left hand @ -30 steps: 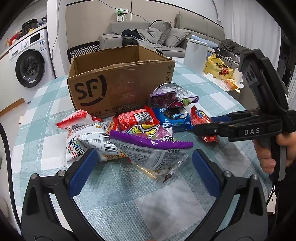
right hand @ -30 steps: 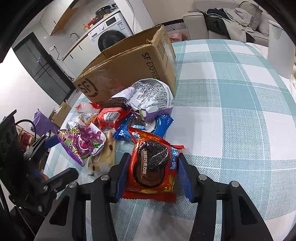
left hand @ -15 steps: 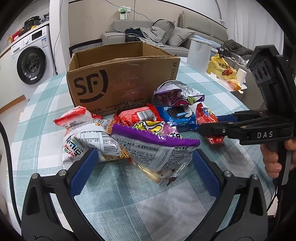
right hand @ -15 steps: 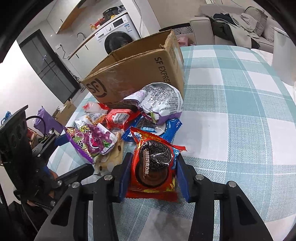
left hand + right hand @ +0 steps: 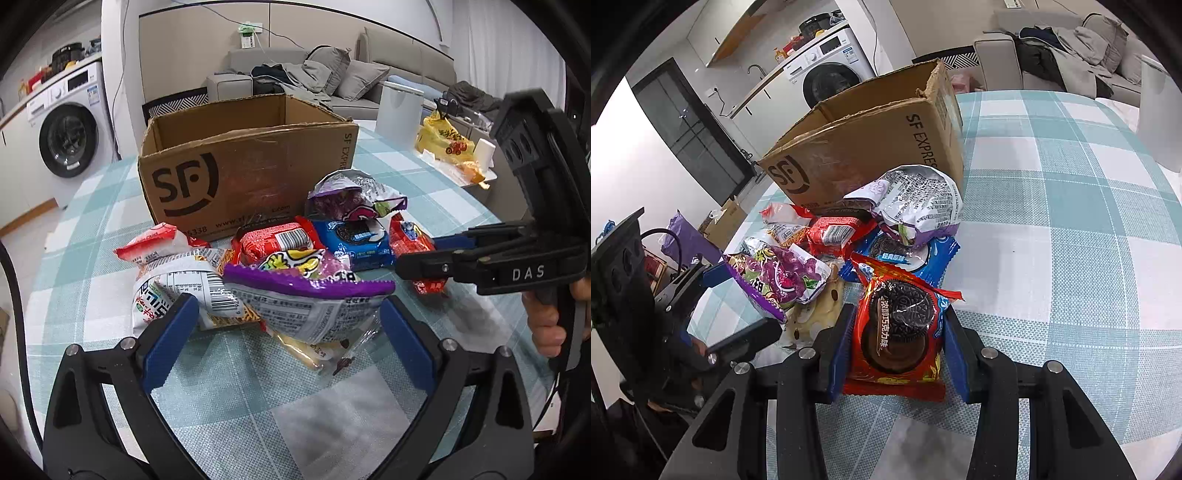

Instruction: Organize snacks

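A pile of snack packets lies on the checked tablecloth (image 5: 295, 413) in front of an open SF cardboard box (image 5: 243, 177) (image 5: 871, 147). My right gripper (image 5: 897, 343) is shut on a red cookie packet (image 5: 897, 332), blue pads pressing its two sides; from the left wrist view this gripper (image 5: 417, 258) and the red packet (image 5: 410, 238) show at the pile's right edge. My left gripper (image 5: 288, 328) stands open and wide, with a purple-edged snack bag (image 5: 306, 295) between its pads but not pressed. A blue cookie packet (image 5: 362, 240) and a red noodle packet (image 5: 277, 243) lie behind.
A white bin (image 5: 399, 107) and a yellow bag (image 5: 447, 140) stand at the far right, off the table. A washing machine (image 5: 66, 140) and a sofa (image 5: 332, 74) are beyond. Bare tablecloth (image 5: 1071, 258) stretches right of the pile.
The right gripper's pads have drawn in slightly against the red cookie packet. The left gripper stays open in the same place over the purple bag.
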The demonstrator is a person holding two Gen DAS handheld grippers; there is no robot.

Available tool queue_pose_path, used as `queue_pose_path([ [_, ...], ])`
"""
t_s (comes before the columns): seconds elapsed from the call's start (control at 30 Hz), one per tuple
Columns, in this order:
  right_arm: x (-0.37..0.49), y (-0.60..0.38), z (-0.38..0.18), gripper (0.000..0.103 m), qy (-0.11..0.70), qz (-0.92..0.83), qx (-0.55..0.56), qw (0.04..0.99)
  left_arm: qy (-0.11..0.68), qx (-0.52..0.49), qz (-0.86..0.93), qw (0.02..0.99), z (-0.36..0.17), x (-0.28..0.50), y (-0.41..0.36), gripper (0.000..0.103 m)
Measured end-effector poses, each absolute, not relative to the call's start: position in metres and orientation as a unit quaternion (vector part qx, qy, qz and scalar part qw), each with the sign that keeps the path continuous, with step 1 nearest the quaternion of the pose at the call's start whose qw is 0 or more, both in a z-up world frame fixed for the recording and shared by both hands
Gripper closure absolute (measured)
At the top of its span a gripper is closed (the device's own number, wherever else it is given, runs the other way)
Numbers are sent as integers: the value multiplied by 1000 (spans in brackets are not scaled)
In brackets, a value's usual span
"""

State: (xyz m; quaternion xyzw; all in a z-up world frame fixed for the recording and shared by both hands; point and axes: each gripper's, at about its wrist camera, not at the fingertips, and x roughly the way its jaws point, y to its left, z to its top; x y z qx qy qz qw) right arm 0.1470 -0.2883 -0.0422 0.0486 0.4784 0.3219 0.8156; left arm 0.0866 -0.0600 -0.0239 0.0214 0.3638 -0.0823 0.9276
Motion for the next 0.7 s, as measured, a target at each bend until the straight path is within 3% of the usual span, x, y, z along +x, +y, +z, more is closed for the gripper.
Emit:
queue_pose_path([
  [0.4,149,-290,-41,58,478,323,50,815,359,93,-38,928,-29,89,-88,6],
  [0.53,148,-289,-40,58,479,326,49,814,354,89,-54,930,-27,88,-88,28],
  [0.7,148,-289,-40,58,479,328,53,812,342,69,-67,935,-25,84,-79,37],
])
